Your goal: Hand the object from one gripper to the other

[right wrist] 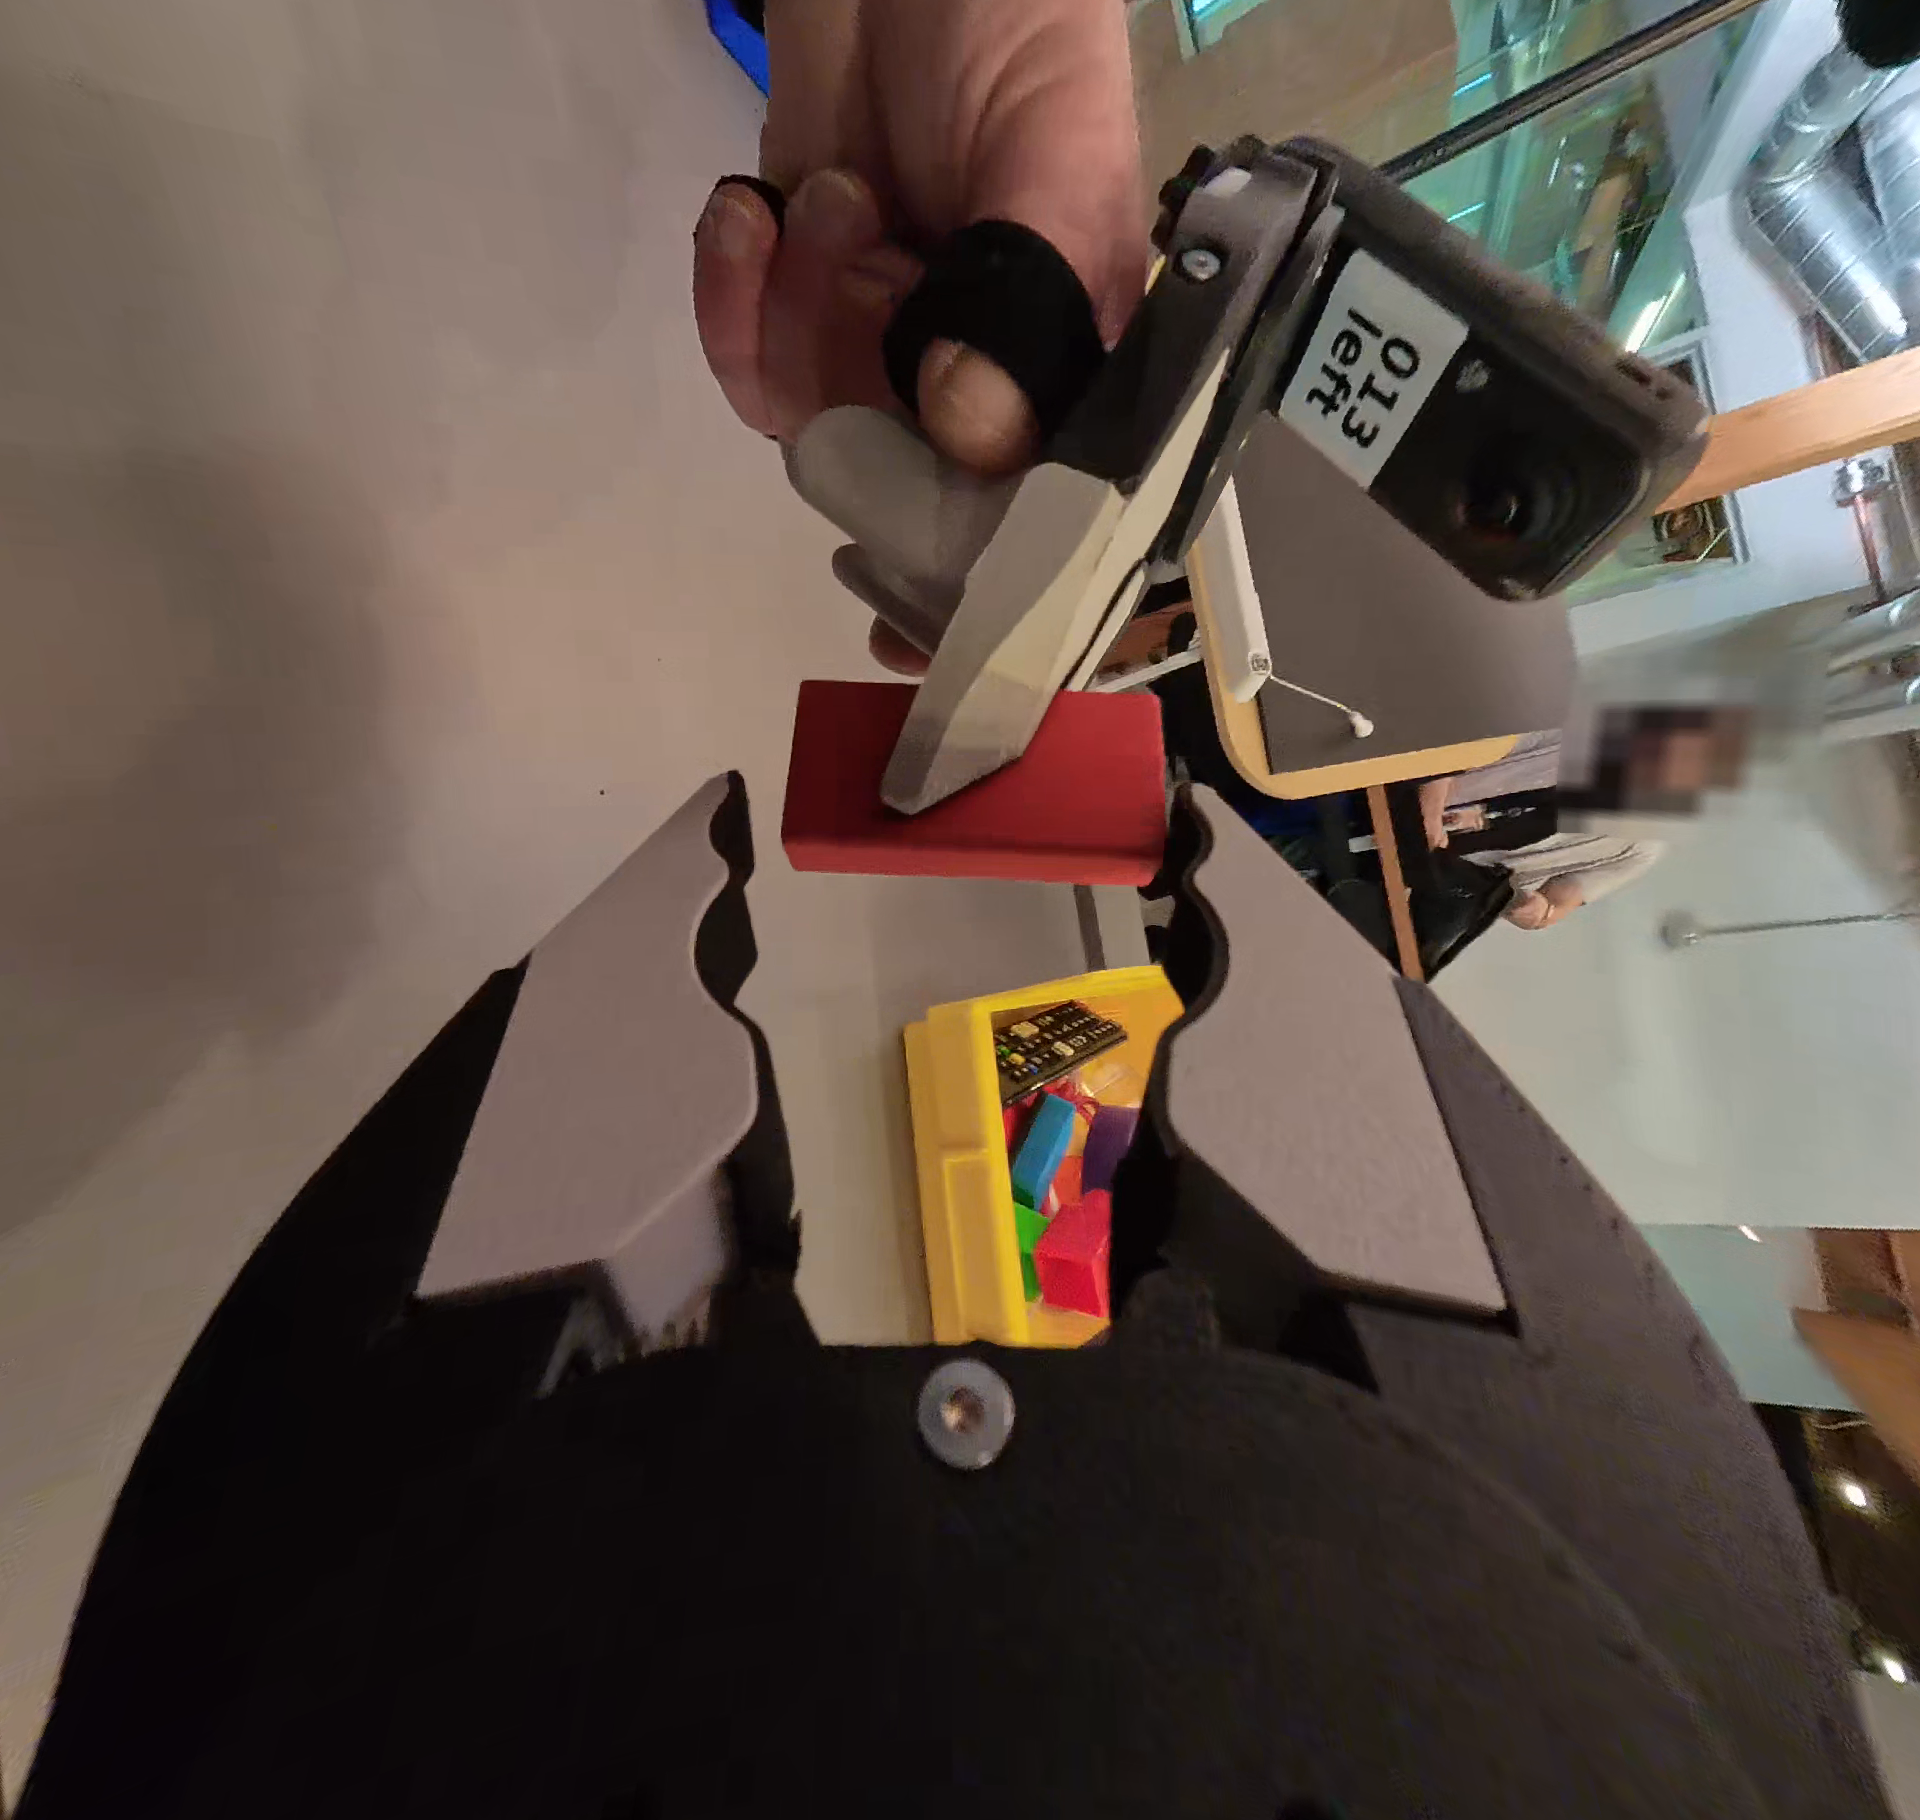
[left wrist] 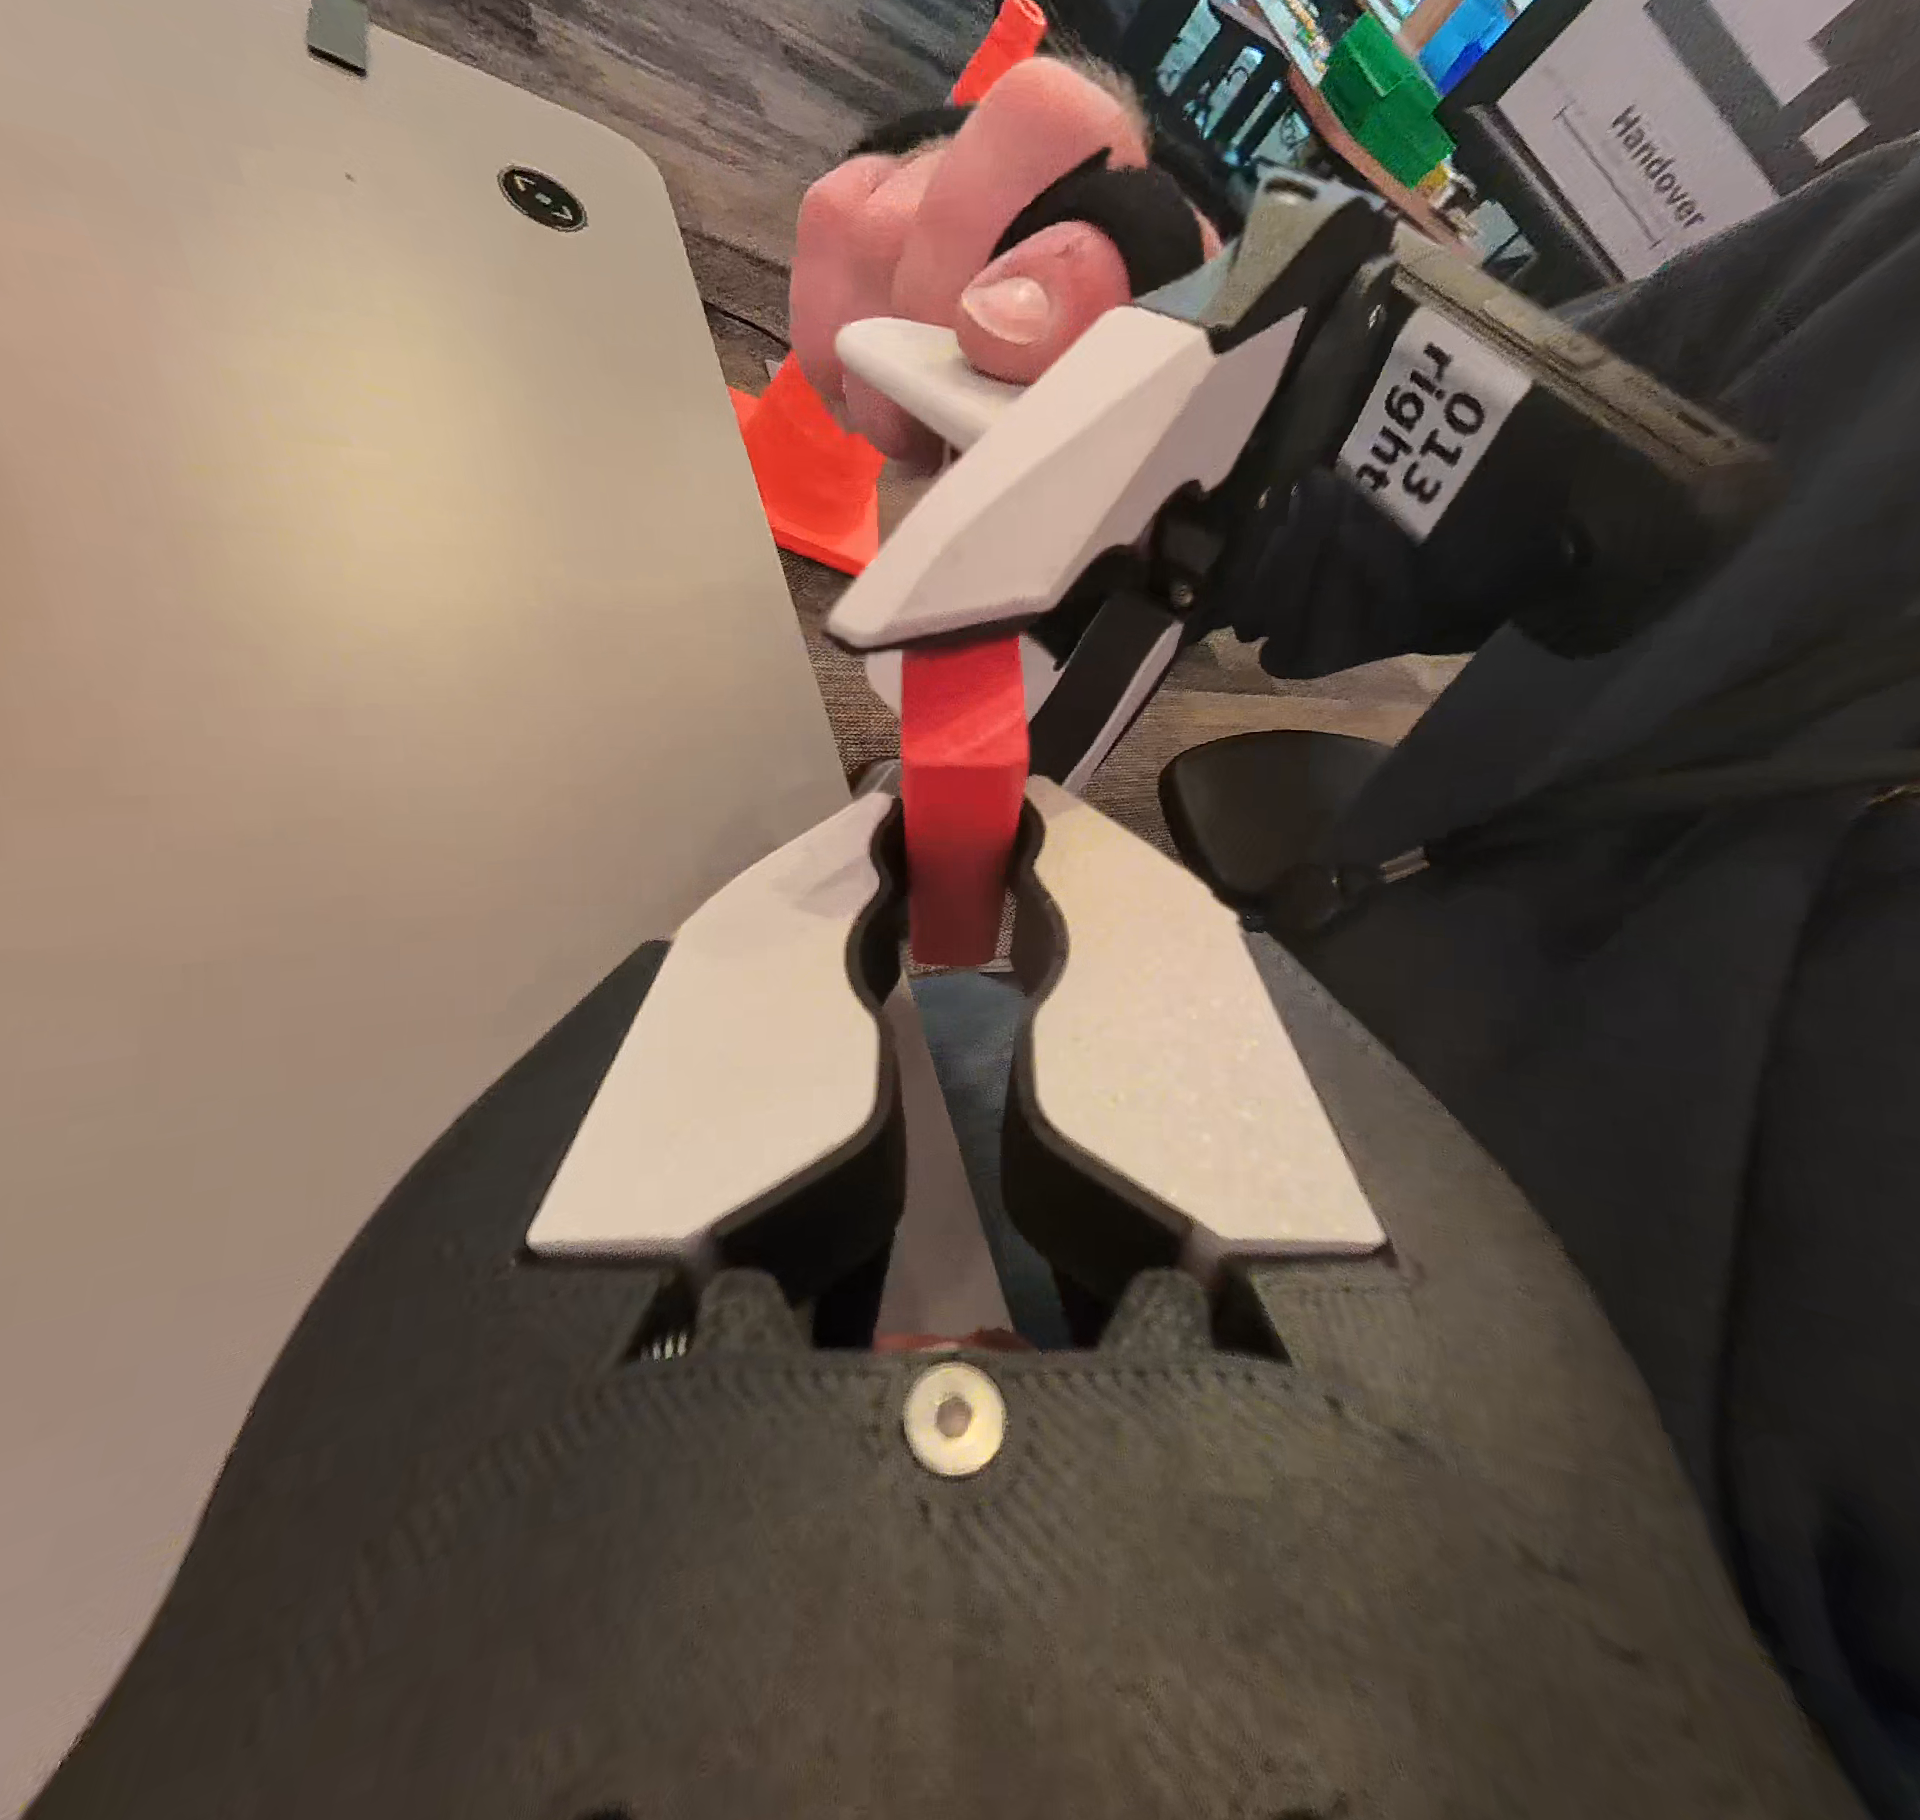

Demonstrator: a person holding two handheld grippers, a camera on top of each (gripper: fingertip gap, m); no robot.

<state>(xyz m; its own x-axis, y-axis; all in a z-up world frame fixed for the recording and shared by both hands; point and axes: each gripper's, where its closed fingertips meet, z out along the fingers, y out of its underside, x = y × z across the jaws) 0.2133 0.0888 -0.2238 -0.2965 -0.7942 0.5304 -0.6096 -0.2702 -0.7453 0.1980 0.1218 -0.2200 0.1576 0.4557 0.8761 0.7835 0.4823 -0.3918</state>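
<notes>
A red block (left wrist: 951, 814), flat and rectangular, is held in mid-air between two handheld claws, above a pale counter (left wrist: 312, 627). It looks rigid, light and smooth-sided, prob. plastic or painted wood; no give expected, so a firm pinch on its broad flat faces or across its short ends should hold w/o slipping.

Left wrist view: the left claw (left wrist: 956, 897) is clenched on the block's near end, fingers nearly together, block sticking out toward 12 o'clock. The right claw (left wrist: 935, 627) comes in from 2 o'clock and overlaps the block's far end.

Right wrist view: the right claw (right wrist: 961, 835) is spread wide, jaws flanking the block's (right wrist: 1060, 804) two short ends. The right-hand jaw looks to be touching or nearly so, the left-hand one stands clear, though the angle makes contact hard to judge. It grips nothing yet. A hand (right wrist: 914, 212) at 12 o'clock holds the left tool.

At 6 o'clock in that view, a yellow bin (right wrist: 951, 1199) of coloured blocks sits on the counter.
</notes>
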